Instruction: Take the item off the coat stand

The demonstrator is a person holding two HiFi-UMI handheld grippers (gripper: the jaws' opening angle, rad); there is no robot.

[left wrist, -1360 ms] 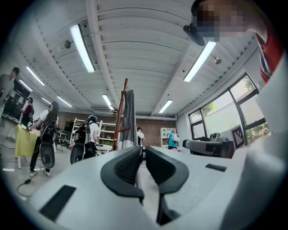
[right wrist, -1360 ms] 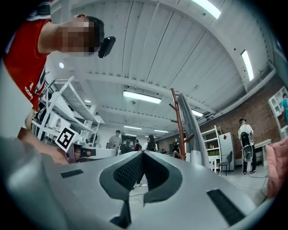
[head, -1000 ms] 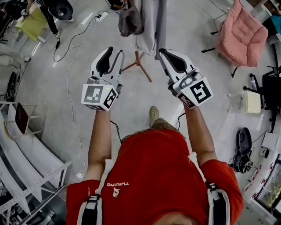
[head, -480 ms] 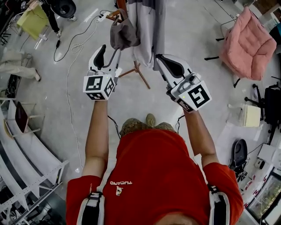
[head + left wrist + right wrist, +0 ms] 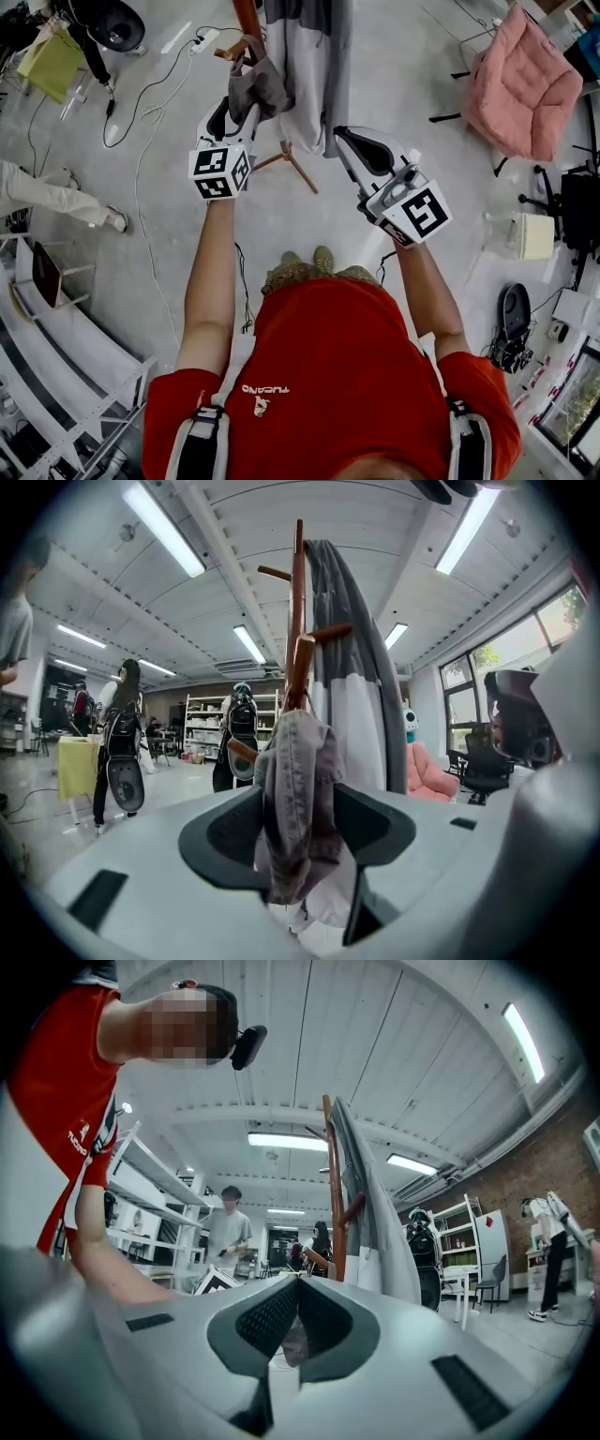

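1. The step in hand looks like the grasp itself: the left tool (image 5: 302, 822) is up at the wooden coat stand (image 5: 297, 602) with its jaws wide apart and the grey denim garment (image 5: 295, 789) hanging between them. The cloth fills most of the gap, but I judge it is not yet pinched
2. The right tool (image 5: 298, 1283) hangs lower and to the side of the stand, its jaw tips together with nothing in them, so it has no part in this step
3. The garment is hooked over a short slanted peg (image 5: 302, 663) on the side of the pole facing the left tool, just beside a long grey and white coat (image 5: 361, 696) that hangs from the top of the same stand
4. It hangs bunched at the peg with its loose end towards the floor, so its long axis runs vertically, straight down through the jaw gap
5. The next move probably calls for closing the left jaws firmly on the bunched cloth, then lifting up and outward along the peg's upward slant so that the fabric slips off its tip
6. A straight pull risks snagging the peg or rocking the stand on its three legs (image 5: 286, 159)
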